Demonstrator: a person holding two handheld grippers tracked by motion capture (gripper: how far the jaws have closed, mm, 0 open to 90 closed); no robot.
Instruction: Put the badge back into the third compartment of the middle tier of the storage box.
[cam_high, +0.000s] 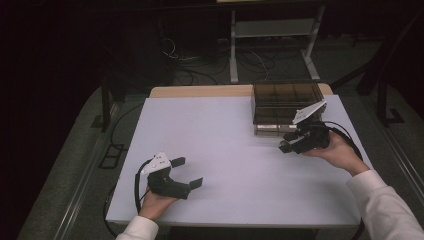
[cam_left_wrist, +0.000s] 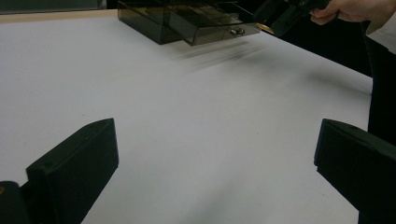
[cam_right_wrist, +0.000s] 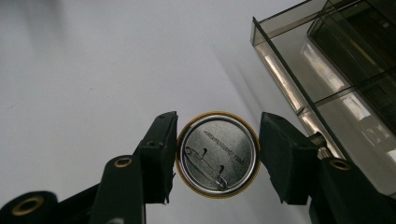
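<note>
A smoky, see-through plastic box sits at the far right of the white surface. It is rectangular with thin, hard walls and inner dividers; a shallow drawer with a small metal knob stands pulled out at its front. What lies in the compartments cannot be made out through the dark plastic.

The right gripper, held in the person's right hand, hovers just in front of the drawer. Its jaws are clamped on a round pin badge, one jaw on each edge. The badge faces the camera with its back: a flat disc of dull silver metal with a gold-coloured rim, a thin wire safety pin across it and a line of tiny print too small to read.

The left gripper, matte black with a grey plate on top, rests near the front left of the surface, well apart from the box, its jaws wide apart with nothing between them.
</note>
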